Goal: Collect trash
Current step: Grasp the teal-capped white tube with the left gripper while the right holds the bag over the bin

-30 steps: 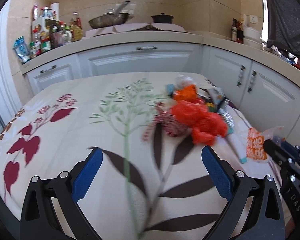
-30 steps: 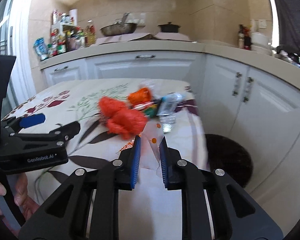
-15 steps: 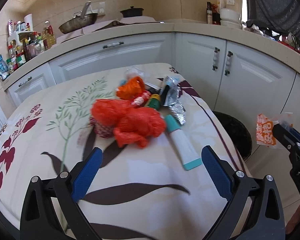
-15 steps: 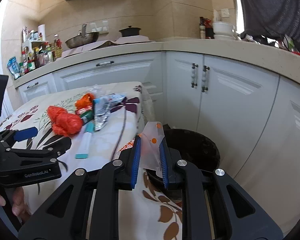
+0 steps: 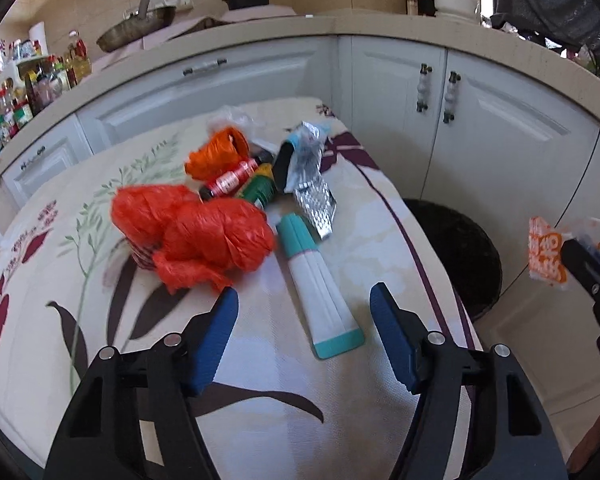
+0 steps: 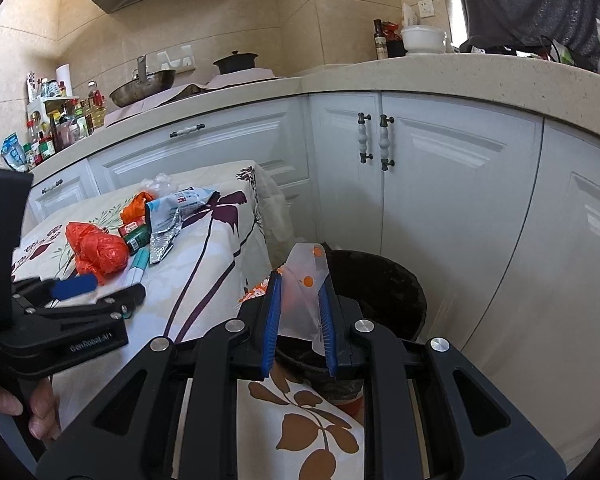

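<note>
Left gripper (image 5: pixel 304 334): swung from bare cloth to the tube (image 5: pixel 320 288); jaws closing, tube between, untouched. Right gripper (image 6: pixel 299 316): pinched on wrapper (image 6: pixel 306 284), carried from table (image 6: pixel 204 264) to above bin (image 6: pixel 380 284); drop seemed next.

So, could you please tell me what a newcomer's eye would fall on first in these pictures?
The crumpled orange plastic bags heaped mid-table, with a teal-and-white tube lying beside them. Then the right claw, shut on a clear orange-printed wrapper above the dark bin beside the table.
</note>
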The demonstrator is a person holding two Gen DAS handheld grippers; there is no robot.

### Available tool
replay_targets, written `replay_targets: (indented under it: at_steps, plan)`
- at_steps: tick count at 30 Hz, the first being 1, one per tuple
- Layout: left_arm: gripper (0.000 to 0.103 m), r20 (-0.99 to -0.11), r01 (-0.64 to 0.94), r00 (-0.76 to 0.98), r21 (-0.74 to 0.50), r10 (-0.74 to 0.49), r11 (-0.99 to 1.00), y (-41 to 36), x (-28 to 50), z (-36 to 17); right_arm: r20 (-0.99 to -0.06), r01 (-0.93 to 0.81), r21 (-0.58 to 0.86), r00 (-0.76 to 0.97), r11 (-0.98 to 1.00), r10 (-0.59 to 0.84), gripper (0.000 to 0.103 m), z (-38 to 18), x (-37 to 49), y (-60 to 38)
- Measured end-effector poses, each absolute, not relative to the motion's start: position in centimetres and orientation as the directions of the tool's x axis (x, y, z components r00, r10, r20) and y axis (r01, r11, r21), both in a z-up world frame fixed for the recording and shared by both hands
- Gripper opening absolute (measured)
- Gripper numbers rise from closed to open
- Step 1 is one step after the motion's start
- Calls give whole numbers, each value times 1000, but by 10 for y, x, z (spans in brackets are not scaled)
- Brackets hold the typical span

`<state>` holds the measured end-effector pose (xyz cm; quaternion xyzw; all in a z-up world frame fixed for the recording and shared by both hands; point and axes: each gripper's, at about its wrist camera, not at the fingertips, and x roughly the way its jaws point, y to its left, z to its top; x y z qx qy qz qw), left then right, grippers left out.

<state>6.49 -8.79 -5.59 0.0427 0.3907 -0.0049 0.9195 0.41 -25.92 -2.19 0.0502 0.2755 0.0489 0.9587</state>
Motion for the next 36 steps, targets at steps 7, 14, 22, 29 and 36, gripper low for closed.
replay_targets:
  at_steps: [7, 14, 22, 29, 36]
  plan:
    - [47, -720, 69, 694, 46, -15, 997, -91, 61, -57, -527, -61, 131, 841, 990, 121, 18, -25, 5, -261]
    - [25, -709, 78, 705, 57, -15, 995, -92, 56, -57, -522, -53, 129, 845, 990, 114, 18, -23, 3, -263]
    - [22, -708, 99, 705, 48, -36, 994, -92, 53, -55, -517, -54, 125, 849, 991, 112, 18, -20, 1, -263]
    - [22, -686, 124, 725, 42, -62, 991, -95, 46, -44, -514, -38, 116, 853, 992, 93, 18, -16, 0, -266]
    - [22, -645, 173, 757, 42, -105, 984, -110, 43, -27, -506, -12, 104, 861, 995, 63, 18, -11, 4, -275]
